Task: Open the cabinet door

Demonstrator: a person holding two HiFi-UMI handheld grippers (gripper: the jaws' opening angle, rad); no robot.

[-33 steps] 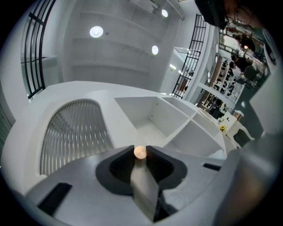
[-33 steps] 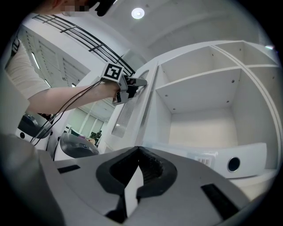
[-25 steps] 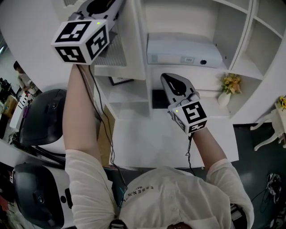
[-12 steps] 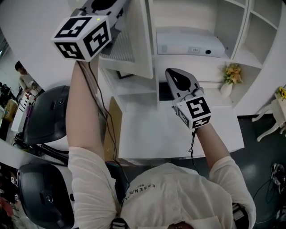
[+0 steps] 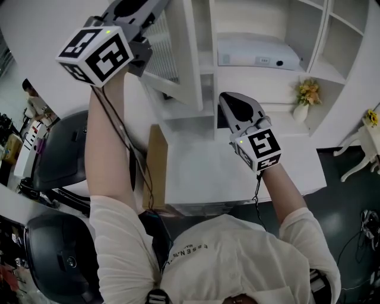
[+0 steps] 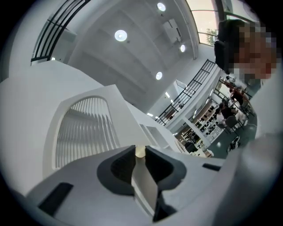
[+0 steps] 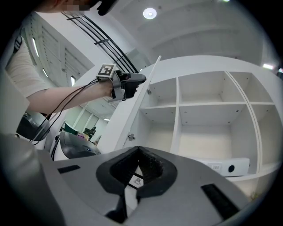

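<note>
The white cabinet door, with a louvred panel, stands swung out to the left of the open cabinet. My left gripper is raised high and shut on the door's free edge. In the left gripper view the thin edge runs between the pads, with a small cream knob at the tips of the left gripper. The right gripper view shows the left gripper on the door. My right gripper hovers in front of the lower shelves, apart from the door. The right gripper is shut and holds nothing.
A white box-shaped device lies on a cabinet shelf. A small vase of yellow flowers stands at the right. Below is a white desk top with a brown panel at its left side. Black chairs stand at the left.
The door has swung further open to the left, with the left gripper on its edge and the wrist rolled. The right gripper has kept its pose in front of the shelves.
</note>
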